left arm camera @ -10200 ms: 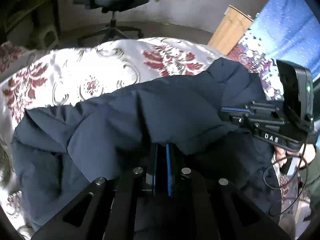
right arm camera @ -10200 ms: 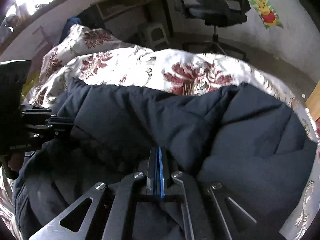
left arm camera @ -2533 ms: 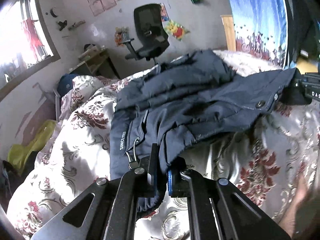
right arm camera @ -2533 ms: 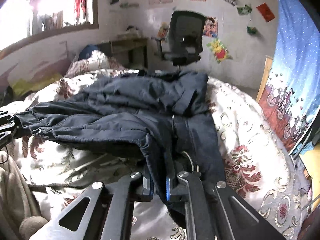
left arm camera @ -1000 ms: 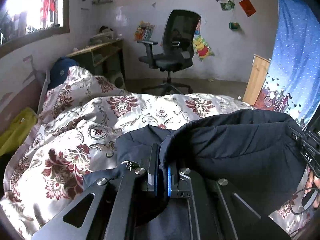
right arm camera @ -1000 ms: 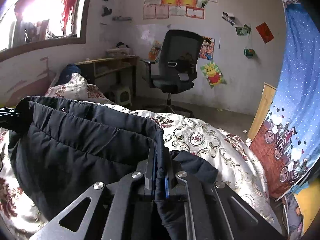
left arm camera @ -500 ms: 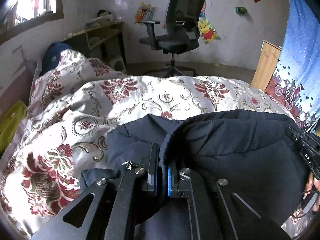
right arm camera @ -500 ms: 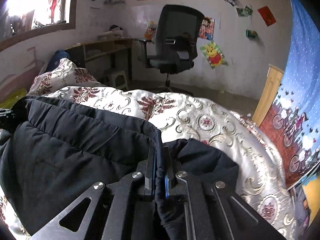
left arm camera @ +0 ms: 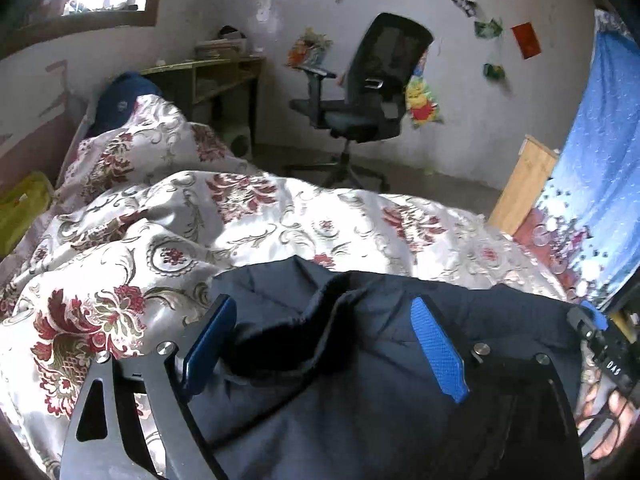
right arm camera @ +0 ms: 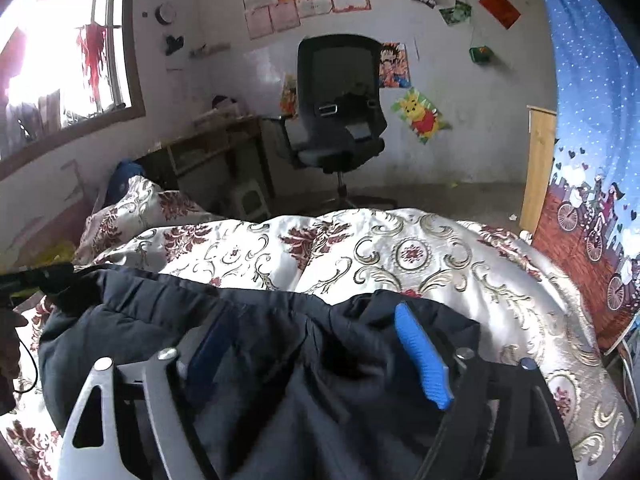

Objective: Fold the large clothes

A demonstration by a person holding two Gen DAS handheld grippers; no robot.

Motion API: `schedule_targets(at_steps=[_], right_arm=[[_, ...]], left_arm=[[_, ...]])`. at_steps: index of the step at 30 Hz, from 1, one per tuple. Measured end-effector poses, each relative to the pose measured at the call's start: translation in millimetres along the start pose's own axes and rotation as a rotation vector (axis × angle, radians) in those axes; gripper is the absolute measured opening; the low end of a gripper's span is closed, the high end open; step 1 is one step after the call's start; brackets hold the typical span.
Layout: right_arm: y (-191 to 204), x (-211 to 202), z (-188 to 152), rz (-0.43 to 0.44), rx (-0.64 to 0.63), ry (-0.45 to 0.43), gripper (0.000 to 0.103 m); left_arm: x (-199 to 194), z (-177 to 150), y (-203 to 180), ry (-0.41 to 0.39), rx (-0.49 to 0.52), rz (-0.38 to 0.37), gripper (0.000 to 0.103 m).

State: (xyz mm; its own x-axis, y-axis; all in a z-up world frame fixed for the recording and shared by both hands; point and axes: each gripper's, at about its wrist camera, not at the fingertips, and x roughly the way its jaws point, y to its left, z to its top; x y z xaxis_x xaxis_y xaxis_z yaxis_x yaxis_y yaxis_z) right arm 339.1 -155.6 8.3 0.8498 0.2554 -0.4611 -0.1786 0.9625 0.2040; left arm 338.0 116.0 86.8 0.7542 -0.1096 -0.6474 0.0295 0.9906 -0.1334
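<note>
Both tongs released, coat down on the bed.
Our left tongs (left arm camera: 322, 344) and right tongs (right arm camera: 316, 348) have just sprung wide, blue pads clear of the dark coat (left arm camera: 400, 360) bunched between them; it lies on the floral quilt (left arm camera: 260, 216), and beyond stands an office chair (right arm camera: 340, 120).

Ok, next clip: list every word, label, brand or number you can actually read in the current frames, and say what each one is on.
"DAS": white letters on the black body of the right gripper, at the right edge of the left wrist view.
Wall certificates: print too small and blurred to read.
Cartoon poster behind the office chair: no legible text.
Dark jacket: no lettering visible.
</note>
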Motion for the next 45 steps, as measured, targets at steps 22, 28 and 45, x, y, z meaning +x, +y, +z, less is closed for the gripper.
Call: schedule_targets(at_steps=[22, 28, 45], right_arm=[[37.1, 17.4, -85.6, 0.129, -0.116, 0.214, 0.099], [22.7, 55.9, -65.8, 0.095, -0.067, 0.218, 0.103], [-21.1, 139.6, -42.8, 0.092, 0.063, 0.313, 0.103]], left_arm=[[28.8, -87.0, -35.5, 0.124, 0.286, -0.128, 0.086], [63.1, -66.3, -39.0, 0.121, 0.260, -0.035, 0.101], [124.2, -26.2, 39.2, 0.156, -0.066, 0.102, 0.102]])
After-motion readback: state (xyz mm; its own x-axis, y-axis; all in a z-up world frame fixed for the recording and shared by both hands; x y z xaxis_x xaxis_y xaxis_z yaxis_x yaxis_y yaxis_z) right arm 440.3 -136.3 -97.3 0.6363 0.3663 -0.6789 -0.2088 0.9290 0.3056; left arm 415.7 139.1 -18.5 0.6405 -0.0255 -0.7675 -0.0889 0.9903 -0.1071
